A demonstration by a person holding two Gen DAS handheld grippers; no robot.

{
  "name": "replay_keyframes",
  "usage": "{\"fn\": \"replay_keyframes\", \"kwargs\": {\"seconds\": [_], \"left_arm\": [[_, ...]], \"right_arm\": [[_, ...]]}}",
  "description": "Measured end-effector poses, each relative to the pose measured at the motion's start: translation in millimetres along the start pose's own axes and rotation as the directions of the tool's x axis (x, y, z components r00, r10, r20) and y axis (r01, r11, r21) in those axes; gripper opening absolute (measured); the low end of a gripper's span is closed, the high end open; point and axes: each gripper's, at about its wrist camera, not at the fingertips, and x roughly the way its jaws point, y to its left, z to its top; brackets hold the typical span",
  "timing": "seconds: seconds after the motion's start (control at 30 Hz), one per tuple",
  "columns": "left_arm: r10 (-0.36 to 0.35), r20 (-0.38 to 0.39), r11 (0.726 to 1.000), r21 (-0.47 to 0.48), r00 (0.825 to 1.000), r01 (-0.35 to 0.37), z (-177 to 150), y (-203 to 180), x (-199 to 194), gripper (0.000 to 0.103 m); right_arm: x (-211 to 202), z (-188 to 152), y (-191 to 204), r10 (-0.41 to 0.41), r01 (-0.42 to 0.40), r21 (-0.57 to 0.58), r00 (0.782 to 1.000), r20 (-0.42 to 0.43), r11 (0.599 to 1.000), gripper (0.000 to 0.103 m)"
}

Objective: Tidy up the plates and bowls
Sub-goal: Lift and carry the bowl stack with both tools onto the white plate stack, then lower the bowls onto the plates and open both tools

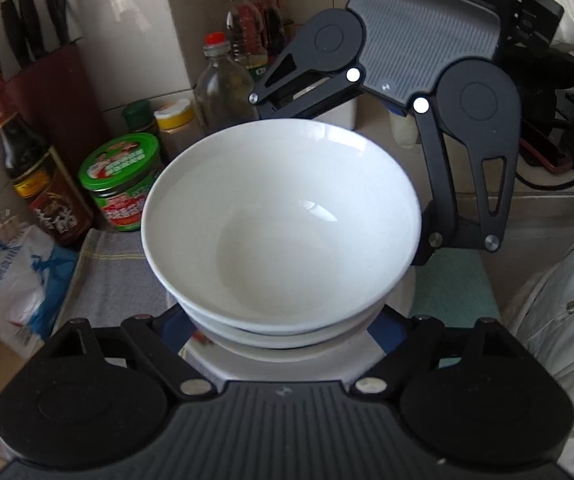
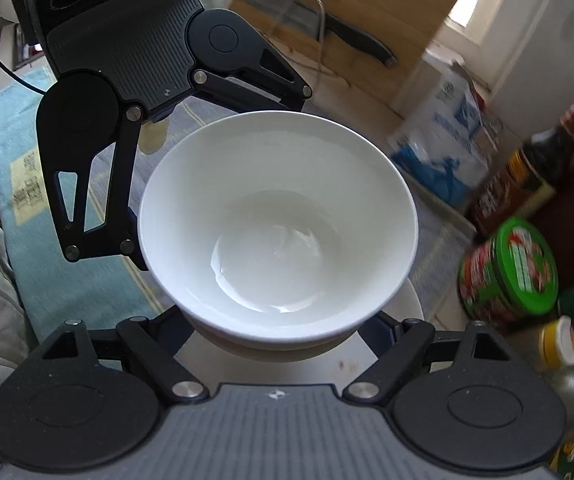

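Bowls point(image 1: 283, 224) are seen nested, at least two deep, on a white plate point(image 1: 287, 364), the stack being carried between the two grippers above a striped cloth point(image 1: 115, 276) on the counter. The left gripper point(image 1: 287, 336) is closed on the near side of the stack (its fingertips are hidden under the bowl rim, so the exact contact point cannot be told). The right gripper point(image 1: 371, 184) is set on the opposite side, its jaws likewise held about the stack; from its own view point(image 2: 283, 332) the tips are again hidden beneath the bowl.

Progress, as a judgement: stacking appears done, since bowls and plate are already gathered into one pile. Placing the pile at its final spot is what remains, and no destination can be identified in either view. No other loose plates or bowls are seen.

View differences are noted. In the left wrist view the back corner of the counter is shown: a knife block point(image 1: 47, 72), a dark sauce bottle point(image 1: 35, 168), a green-lidded jar point(image 1: 123, 180), oil bottles point(image 1: 247, 28), and a second bowl rim below the top one. In the right wrist view a wooden cutting board point(image 2: 351, 28) with a knife point(image 2: 327, 32) is shown, also a teal cloth point(image 2: 35, 184) at the counter's near edge, and a little water pooled in the top bowl point(image 2: 279, 216).
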Motion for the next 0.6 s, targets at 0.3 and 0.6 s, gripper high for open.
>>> {"fn": "replay_keyframes", "kwargs": {"seconds": [0.3, 0.6], "left_arm": [[-0.022, -0.014, 0.999, -0.025, 1.0, 0.021, 2.9, 5.9, 25.7, 0.088], [-0.03, -0.016, 0.999, -0.044, 0.999, 0.029, 2.6, 10.6, 31.1, 0.088]], "right_arm": [[12.8, -16.5, -19.2, 0.029, -0.029, 0.033, 0.999, -0.026, 0.999, 0.09], [17.8, -18.8, -24.2, 0.041, -0.039, 0.059, 0.999, -0.03, 0.997, 0.09]]}}
